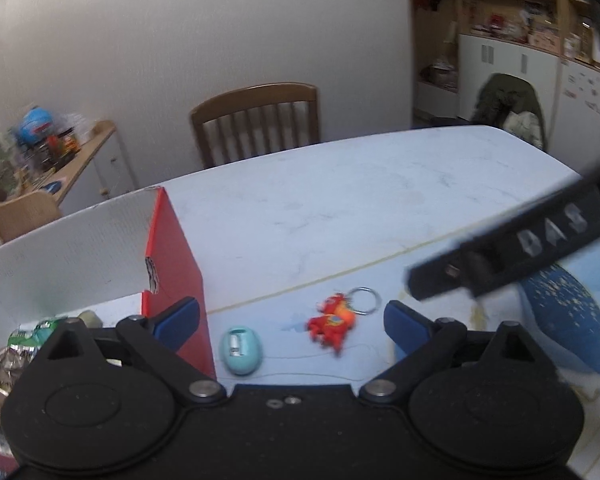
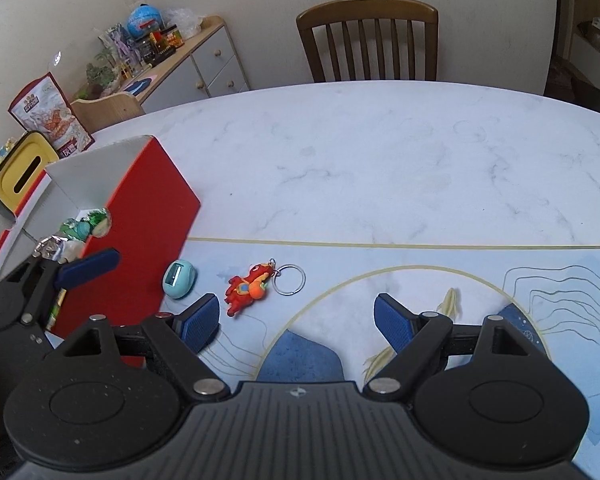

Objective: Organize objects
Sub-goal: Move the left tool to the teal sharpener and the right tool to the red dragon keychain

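Box (image 2: 140, 216) — egg (image 2: 179, 279) beside — keychain (image 2: 247, 285) right.

Wooden chair (image 2: 367, 38) behind marble table (image 2: 380, 168), cluttered sideboard (image 2: 204, 50), yellow bin (image 2: 18, 170)

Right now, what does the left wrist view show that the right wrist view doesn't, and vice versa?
Left only: a coat-draped chair and white cabinets. Right only: a yellow bin, a snack bag, and the left hand-held gripper by the box. Both: red box, teal egg, red keychain, wooden chair.
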Tool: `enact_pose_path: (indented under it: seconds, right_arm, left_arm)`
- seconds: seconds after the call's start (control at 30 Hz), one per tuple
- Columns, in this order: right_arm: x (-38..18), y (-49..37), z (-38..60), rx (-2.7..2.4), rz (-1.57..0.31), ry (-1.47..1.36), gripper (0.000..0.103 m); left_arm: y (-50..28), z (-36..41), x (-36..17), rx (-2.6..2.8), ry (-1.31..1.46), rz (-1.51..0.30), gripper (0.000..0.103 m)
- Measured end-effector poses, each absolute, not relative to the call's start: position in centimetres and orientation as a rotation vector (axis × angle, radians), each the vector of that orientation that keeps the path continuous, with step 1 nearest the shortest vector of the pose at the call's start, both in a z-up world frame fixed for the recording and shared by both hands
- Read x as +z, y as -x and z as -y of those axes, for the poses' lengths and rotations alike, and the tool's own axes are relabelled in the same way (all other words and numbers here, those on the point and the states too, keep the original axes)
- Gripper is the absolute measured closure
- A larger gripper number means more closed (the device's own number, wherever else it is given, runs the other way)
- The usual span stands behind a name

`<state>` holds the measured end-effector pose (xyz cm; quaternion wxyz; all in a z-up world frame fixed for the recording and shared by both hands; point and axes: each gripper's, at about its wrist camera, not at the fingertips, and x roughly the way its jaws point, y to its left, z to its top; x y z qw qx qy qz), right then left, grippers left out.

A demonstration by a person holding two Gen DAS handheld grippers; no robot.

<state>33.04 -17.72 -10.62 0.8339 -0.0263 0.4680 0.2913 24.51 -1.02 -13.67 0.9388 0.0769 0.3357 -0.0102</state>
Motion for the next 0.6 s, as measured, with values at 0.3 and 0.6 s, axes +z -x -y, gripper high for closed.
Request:
enact_pose_path:
  seconds: [0.3, 0.6]
  right_arm:
    - [-11.3, -34.3, 15.9, 0.644, -1.007, 0.126, 0.018]
    - [-12.0, -35.9, 12.8, 0.699, -1.034, 0.215, 0.018]
  left_arm:
    - [-24.8, 2.2, -14.8, 0.004, -0.192, -0.720, 0.003]
    - [-24.4, 5.4, -16.4, 0.124, -0.198, -0.769, 0.011]
